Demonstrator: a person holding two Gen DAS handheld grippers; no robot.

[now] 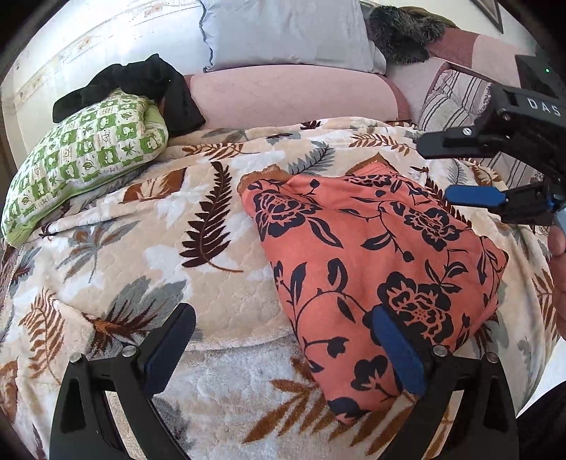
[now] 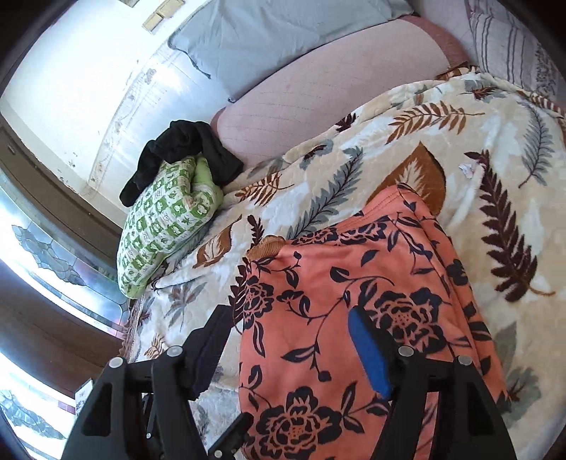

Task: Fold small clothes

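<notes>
- Surface: a bed covered by a cream plush blanket printed with brown, rust and grey fern leaves; it shows in both wrist views.
- Beyond the blanket lies a pink quilted cover, then a pale blue pillow against a white wall.
- A green-and-white checked pillow sits at the far left of the bed with a black garment draped over its far end, touching it.
- Striped grey-and-white bedding and a dark furry item lie at the far right; what the furry item is cannot be told.
- Right wrist view: a dark wooden frame and patterned glass run along the left edge.
- Task item: an orange floral garment, folded into a compact shape, lies on the blanket, right of centre in the left wrist view.
- Left gripper: jaws spread wide, holding nothing; its right blue-padded finger sits over the garment's near edge, the left finger over bare blanket. Contact cannot be judged.
- Right gripper: jaws wide, holding nothing; one finger over the garment, the other over blanket.
- Cut off: the garment's near edge runs behind the gripper bodies in the right wrist view; the layers beneath its top fold are hidden.
</notes>
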